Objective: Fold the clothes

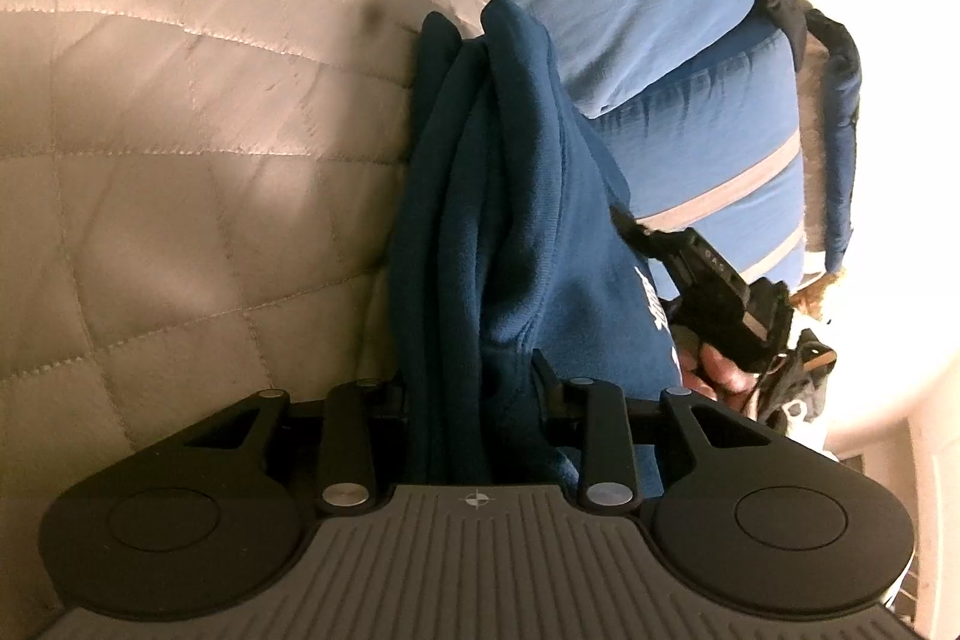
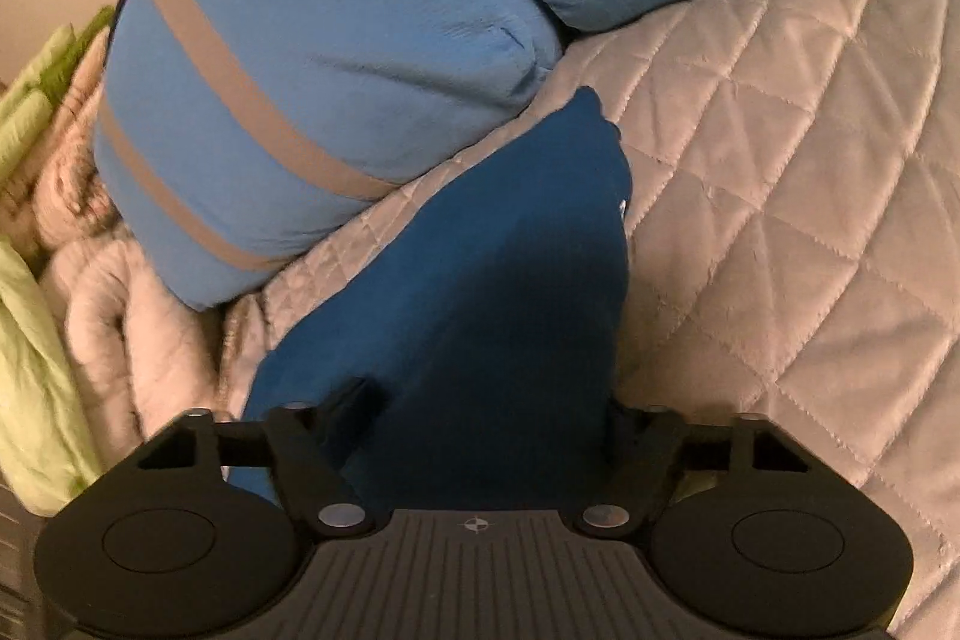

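- While the garment (image 1: 516, 232) hangs bunched between our two grippers, we judge the folding barely begun: no flat, finished fold shows anywhere.
- The left gripper (image 1: 474, 388) has its jaws closed on a gathered bundle of the dark blue cloth, which drapes away from it toward the pillow (image 1: 648, 28).
- The right gripper (image 2: 486, 400) has blue cloth between its jaws; whether they press on it we cannot tell from these views.
- The garment lies just beside the pillow, on the quilt (image 1: 198, 130) of the bed, partly lifted off it.
- What is left, as we judge it: spread it flat, then fold it over.
- Count: one dark blue garment, two grippers, two blue striped pillows in the right view, one quilt. A pale blanket (image 2: 126, 316) and something green (image 2: 36, 340) lie beyond the pillow, on its far side from the quilt.
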